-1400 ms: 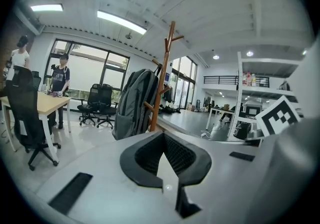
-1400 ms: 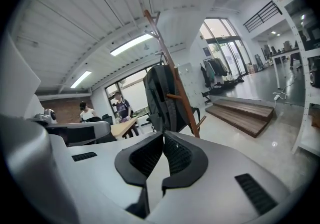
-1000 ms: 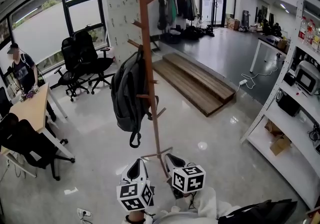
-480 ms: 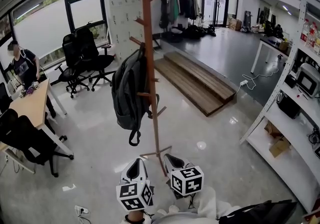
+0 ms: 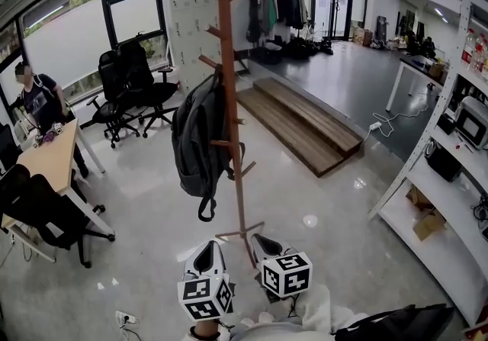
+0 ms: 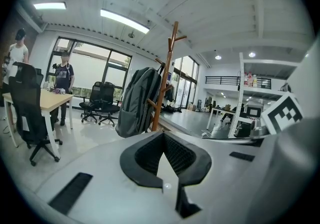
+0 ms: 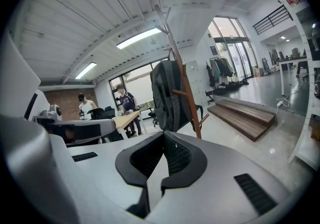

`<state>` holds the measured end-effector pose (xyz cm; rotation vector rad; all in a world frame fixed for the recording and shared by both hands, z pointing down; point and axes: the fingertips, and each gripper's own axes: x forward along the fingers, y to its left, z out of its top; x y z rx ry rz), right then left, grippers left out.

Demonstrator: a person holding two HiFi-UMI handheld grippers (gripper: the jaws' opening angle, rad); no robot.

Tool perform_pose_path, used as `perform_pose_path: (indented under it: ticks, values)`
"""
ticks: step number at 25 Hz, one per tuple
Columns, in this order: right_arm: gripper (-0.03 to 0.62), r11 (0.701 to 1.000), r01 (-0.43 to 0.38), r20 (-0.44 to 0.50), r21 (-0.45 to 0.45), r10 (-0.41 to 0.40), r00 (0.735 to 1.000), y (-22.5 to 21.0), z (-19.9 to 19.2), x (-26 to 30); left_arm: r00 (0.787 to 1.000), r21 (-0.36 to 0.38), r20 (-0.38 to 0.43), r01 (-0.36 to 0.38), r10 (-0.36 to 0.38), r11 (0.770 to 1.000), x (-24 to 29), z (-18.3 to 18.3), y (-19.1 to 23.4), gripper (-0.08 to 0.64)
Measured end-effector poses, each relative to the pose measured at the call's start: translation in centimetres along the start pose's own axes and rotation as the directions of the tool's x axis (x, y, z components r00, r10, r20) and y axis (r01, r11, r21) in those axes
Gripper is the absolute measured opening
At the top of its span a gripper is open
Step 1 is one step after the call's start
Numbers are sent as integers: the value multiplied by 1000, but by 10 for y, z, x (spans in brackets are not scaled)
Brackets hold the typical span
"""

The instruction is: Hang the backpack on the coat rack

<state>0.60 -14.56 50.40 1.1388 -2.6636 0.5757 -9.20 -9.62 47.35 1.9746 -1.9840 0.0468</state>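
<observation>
Almost nothing has moved in the last second: both grippers sit in the same spots at the bottom centre of the head view, and only the whole scene has slid a touch to the right in the frame.

- Backpack: grey, hanging on the left side of the wooden coat rack, just left of frame centre. Top caught at a peg about halfway up the pole; body against the pole and clear of the floor. One strap loop dangles below it.
- Left gripper: low in frame, well apart from the rack's feet. In the left gripper view its jaws are together, nothing between them.
- Right gripper: just beside the left one. Its own view shows the jaws together and empty too.
- Both gripper views look toward the hung backpack.
- Surroundings: desk with a person behind it at far left, black office chairs at upper left, wooden platform right of centre, white shelving along the right edge.
</observation>
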Motion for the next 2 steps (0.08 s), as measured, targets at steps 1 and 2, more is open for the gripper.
perform_pose_path:
  ticks: [1, 2]
  values:
    - [11, 1000, 0, 3, 1, 0, 1000, 0, 1, 0, 1000, 1, -1, -1, 1, 1000, 0, 0, 0, 2]
    - [11, 1000, 0, 6, 1, 0, 1000, 0, 3, 0, 1000, 3, -1, -1, 1, 1000, 0, 1, 0, 0]
